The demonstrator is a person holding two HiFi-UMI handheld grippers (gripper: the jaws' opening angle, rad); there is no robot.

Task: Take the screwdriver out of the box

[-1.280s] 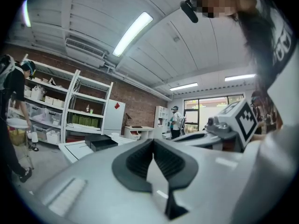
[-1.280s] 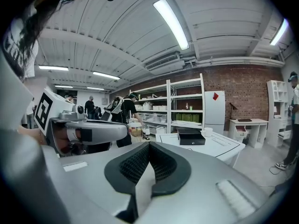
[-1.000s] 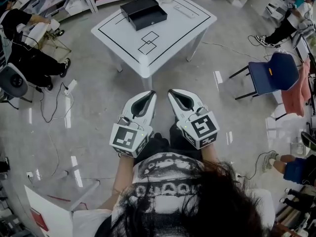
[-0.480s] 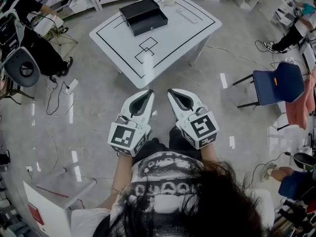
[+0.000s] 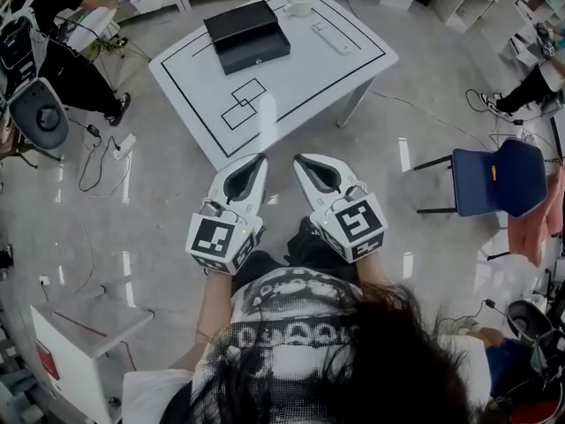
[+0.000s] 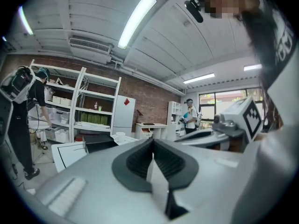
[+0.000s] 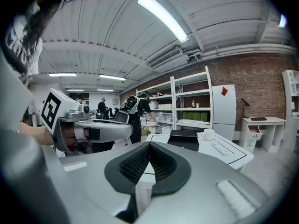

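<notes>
The black box stands at the far end of the white table; no screwdriver shows in any view. My left gripper and right gripper are held side by side in front of the body, just short of the table's near corner, both shut and holding nothing. In the left gripper view the box lies beyond the closed tips. The right gripper view shows the box well ahead of the closed tips.
A white cup and a flat white bar lie on the table beside the box. A blue chair stands to the right, a low white stand at lower left. People work at shelves on the left.
The table and box have drawn closer and lower in the head view as I walk toward them. Both grippers stay shut, side by side.
</notes>
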